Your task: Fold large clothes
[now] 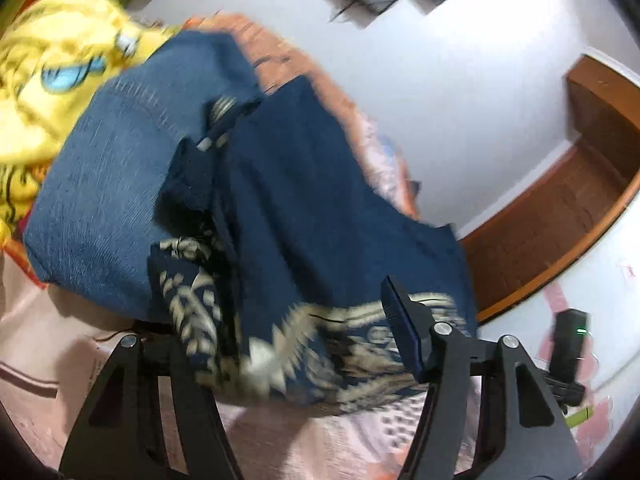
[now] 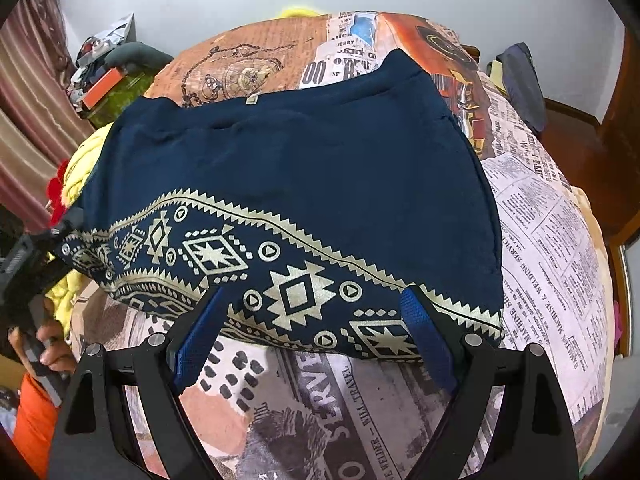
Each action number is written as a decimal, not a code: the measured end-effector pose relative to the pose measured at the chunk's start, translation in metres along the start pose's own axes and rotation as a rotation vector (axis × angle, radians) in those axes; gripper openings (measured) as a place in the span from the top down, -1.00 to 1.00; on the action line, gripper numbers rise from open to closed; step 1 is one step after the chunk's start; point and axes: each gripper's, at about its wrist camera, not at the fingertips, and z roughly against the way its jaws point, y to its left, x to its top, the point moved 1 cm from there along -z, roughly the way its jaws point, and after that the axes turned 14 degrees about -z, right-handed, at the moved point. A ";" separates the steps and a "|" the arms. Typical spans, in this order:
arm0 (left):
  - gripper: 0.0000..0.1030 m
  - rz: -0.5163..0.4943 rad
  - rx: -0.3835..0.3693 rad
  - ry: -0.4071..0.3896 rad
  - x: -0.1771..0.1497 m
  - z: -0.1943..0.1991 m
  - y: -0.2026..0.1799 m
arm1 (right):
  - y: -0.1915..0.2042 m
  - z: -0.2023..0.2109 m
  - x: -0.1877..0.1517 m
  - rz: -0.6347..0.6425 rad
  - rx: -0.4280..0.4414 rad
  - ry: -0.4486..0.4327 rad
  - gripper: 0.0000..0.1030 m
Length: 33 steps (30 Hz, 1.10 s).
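Observation:
A navy garment (image 2: 304, 176) with a cream geometric border lies on the printed bedspread (image 2: 548, 240). My right gripper (image 2: 316, 312) is open, its blue-padded fingers (image 2: 424, 332) straddling the patterned hem. In the left wrist view the same garment (image 1: 304, 200) is bunched and blurred, draped between the fingers. My left gripper (image 1: 280, 320) looks open, with the right finger pad (image 1: 400, 328) showing and the left finger hidden under cloth. The left gripper also shows in the right wrist view (image 2: 60, 236) at the garment's left corner.
Folded blue denim (image 1: 112, 184) and a yellow printed cloth (image 1: 52, 80) lie beside the garment. Yellow cloth (image 2: 80, 168) and clutter sit at the bed's left. A wooden bed frame (image 1: 560, 200) runs along the white wall. A small black device (image 1: 568, 340) lies on the bedspread.

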 end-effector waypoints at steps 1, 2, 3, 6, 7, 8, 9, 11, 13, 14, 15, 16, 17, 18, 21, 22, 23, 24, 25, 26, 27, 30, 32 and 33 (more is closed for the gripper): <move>-0.21 0.022 -0.011 0.005 -0.001 -0.005 0.003 | 0.000 0.000 0.000 -0.001 0.001 0.000 -0.67; -0.21 0.058 -0.029 -0.003 -0.001 -0.008 0.010 | 0.002 0.000 0.000 0.001 0.005 -0.002 -0.67; -0.21 0.074 -0.041 -0.014 -0.001 -0.007 0.012 | 0.002 0.001 0.000 0.006 0.007 -0.004 -0.67; -0.21 0.075 -0.034 -0.044 0.013 -0.006 0.010 | 0.005 0.000 -0.001 0.019 0.002 -0.004 -0.67; -0.21 0.074 -0.032 -0.047 0.018 -0.009 0.009 | 0.005 -0.001 0.000 0.020 -0.001 -0.002 -0.67; -0.21 0.075 -0.031 -0.048 0.022 -0.012 0.009 | 0.006 -0.002 0.000 0.018 -0.003 -0.001 -0.67; -0.21 0.079 -0.029 -0.046 0.026 -0.017 0.009 | 0.007 -0.002 0.001 0.018 -0.004 0.000 -0.67; -0.09 0.110 -0.027 -0.045 0.032 -0.025 0.012 | 0.010 -0.002 0.002 0.018 -0.002 -0.004 -0.67; 0.21 0.124 -0.011 -0.048 0.034 -0.025 0.015 | 0.014 -0.002 0.004 0.023 -0.003 -0.009 -0.67; 0.44 0.133 0.006 -0.042 0.037 -0.028 0.014 | 0.015 -0.002 0.005 0.025 -0.004 -0.011 -0.67; 0.46 0.134 0.011 -0.039 0.039 -0.028 0.015 | 0.019 -0.003 0.007 0.031 -0.005 -0.013 -0.67; 0.54 0.125 0.019 -0.039 0.041 -0.025 0.014 | 0.021 -0.003 0.009 0.036 -0.006 -0.014 -0.67; 0.59 0.107 0.035 -0.041 0.044 -0.020 0.010 | 0.025 -0.004 0.011 0.042 -0.006 -0.016 -0.67; 0.60 0.096 0.039 -0.047 0.044 -0.015 0.008 | 0.029 -0.004 0.013 0.051 -0.008 -0.021 -0.67; 0.63 0.099 -0.003 -0.097 0.054 0.003 -0.004 | 0.045 -0.006 0.022 0.084 -0.008 -0.043 -0.67; 0.64 0.103 -0.029 -0.120 0.057 0.010 -0.008 | 0.052 -0.008 0.025 0.093 -0.006 -0.048 -0.67; 0.64 0.091 -0.062 -0.160 0.063 0.020 -0.017 | 0.059 -0.010 0.028 0.103 -0.001 -0.051 -0.67; 0.64 0.070 -0.070 -0.180 0.068 0.024 -0.024 | 0.066 -0.012 0.030 0.115 0.006 -0.056 -0.67; 0.64 0.034 -0.058 -0.199 0.073 0.031 -0.034 | 0.074 -0.015 0.032 0.129 0.013 -0.057 -0.67; 0.64 0.010 -0.048 -0.207 0.077 0.035 -0.041 | 0.081 -0.020 0.032 0.144 0.017 -0.056 -0.67; 0.64 -0.004 -0.044 -0.207 0.079 0.038 -0.046 | 0.087 -0.025 0.033 0.157 0.019 -0.052 -0.67; 0.64 -0.010 -0.033 -0.169 0.087 0.036 -0.054 | 0.103 -0.048 0.030 0.191 0.021 -0.013 -0.67; 0.64 -0.024 -0.008 -0.119 0.084 0.032 -0.059 | 0.109 -0.062 0.026 0.197 0.008 0.006 -0.68; 0.64 -0.031 0.005 -0.102 0.085 0.030 -0.059 | 0.111 -0.069 0.024 0.200 0.004 0.018 -0.69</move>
